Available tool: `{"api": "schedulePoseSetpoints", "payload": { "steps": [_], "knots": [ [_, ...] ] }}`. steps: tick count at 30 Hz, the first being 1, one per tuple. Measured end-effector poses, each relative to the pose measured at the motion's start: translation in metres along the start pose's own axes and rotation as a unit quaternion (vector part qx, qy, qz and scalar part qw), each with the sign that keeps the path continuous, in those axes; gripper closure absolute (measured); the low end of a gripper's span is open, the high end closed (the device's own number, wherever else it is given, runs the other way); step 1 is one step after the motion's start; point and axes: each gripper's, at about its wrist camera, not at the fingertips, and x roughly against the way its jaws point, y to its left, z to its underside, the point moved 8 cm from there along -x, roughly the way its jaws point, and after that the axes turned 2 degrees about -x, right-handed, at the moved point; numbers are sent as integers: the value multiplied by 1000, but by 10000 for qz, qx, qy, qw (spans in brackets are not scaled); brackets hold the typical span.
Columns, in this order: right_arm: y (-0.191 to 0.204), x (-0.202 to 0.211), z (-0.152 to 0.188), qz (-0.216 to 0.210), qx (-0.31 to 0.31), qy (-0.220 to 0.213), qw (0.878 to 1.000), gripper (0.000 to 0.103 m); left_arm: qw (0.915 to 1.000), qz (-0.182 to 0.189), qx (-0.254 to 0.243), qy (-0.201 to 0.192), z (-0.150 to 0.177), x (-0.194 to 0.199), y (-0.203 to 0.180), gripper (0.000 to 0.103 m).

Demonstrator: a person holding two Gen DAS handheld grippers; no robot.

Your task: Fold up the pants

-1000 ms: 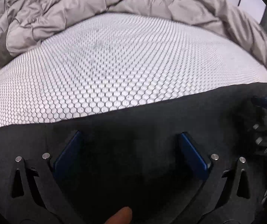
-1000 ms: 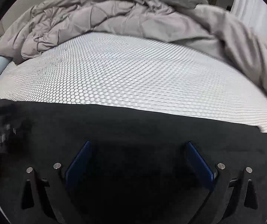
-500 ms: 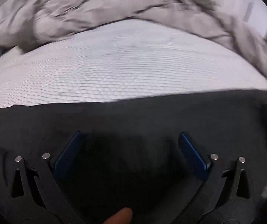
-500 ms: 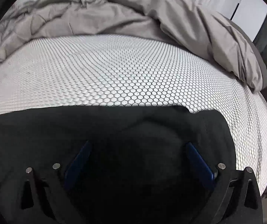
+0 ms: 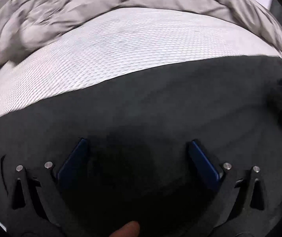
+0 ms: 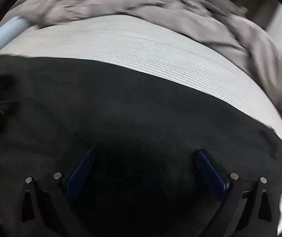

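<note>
Tongs (image 5: 138,159) agape; fingertip (image 5: 126,230) left-view only

Your left claw (image 5: 138,158) is a matte black frame with two flat, dark blue finger pads (image 5: 73,163), each on angular black linkage arms with triangular cut-outs. Four small silver pins (image 5: 48,165) dot the linkages, two a side. A bare fingertip (image 5: 127,230) of yours, warm-toned skin, shows at the bottom edge. Your right claw (image 6: 147,169) has the same build: blue pads (image 6: 210,172), black arms, silver pins (image 6: 234,176).
</note>
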Motion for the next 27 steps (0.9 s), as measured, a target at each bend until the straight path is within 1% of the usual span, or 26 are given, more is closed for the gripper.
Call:
{"api": "schedulePoseSetpoints", "payload": {
  "steps": [1,2,3,4,5,6,7,8,9,10,12,13,14,15,16,17,19,20,21,22,23,24,25,26,27],
  "knots": [
    [-16,-2,4,186,-159,15,9997,0,9999,89,102,-45,3,5,1,1],
    [-43,-3,11,502,-464,58,9976,0,9999,76,110,-98,3,8,4,1],
    [-57,-2,21,666,-637,83,9957,0,9999,49,77,-141,5,15,-1,1],
    [-72,0,26,937,-847,95,9919,1,9997,-123,-43,-225,6,22,-8,1],
    [-76,4,29,907,-916,40,9917,2,9986,-375,-183,-338,7,29,-13,1],
    [-74,8,29,920,-926,24,9914,2,9971,-522,-333,-447,7,37,-23,1],
    [-68,13,29,984,-907,31,9910,2,9957,-505,-527,-570,8,46,-39,1],
    [-57,15,24,757,-846,-16,9935,2,9956,-363,-599,-621,6,48,-45,1],
    [-48,15,16,487,-776,-60,9958,2,9956,-33,-644,-678,7,55,-60,1],
    [-25,23,12,6,-644,-155,9978,2,9947,380,-679,-678,9,60,-79,1],
    [11,35,10,-461,-405,-248,9978,2,9902,1035,-808,-478,17,60,-108,1],
    [30,37,10,-672,-220,-243,9972,1,9874,1261,-891,-332,20,54,-115,1],
    [52,38,15,-981,103,-185,9949,1,9849,1440,-952,-160,28,49,-125,1],
    [61,38,21,-1071,296,-151,9937,2,9846,1443,-991,-10,40,46,-136,1],
    [66,35,28,-870,575,-104,9945,2,9855,1330,-1050,19,45,43,-136,1],
    [60,33,33,-544,720,-104,9959,2,9857,1186,-1191,-69,50,43,-134,0],
    [42,35,41,-283,660,-146,9973,1,9856,1117,-1256,-158,52,46,-124,0],
    [20,35,45,49,486,-85,9988,1,9877,1038,-1153,-168,56,49,-111,0],
    [-9,34,50,479,287,-58,9984,1,9896,962,-1053,-186,56,48,-99,0],
    [-31,32,53,736,109,-44,9972,1,9915,862,-950,-204,51,43,-83,0],
    [-65,31,62,1048,-250,14,9942,1,9934,775,-818,-215,53,44,-69,0],
    [-83,30,68,1162,-464,56,9921,1,9942,723,-764,-243,54,45,-62,0],
    [-100,30,74,1186,-729,63,9902,1,9952,604,-719,-261,53,44,-54,0],
    [-114,31,80,1113,-981,65,9889,1,9963,512,-638,-255,55,47,-51,0],
    [-120,34,84,1060,-1138,64,9878,1,9966,526,-573,-254,55,50,-51,1]
  ]
}}
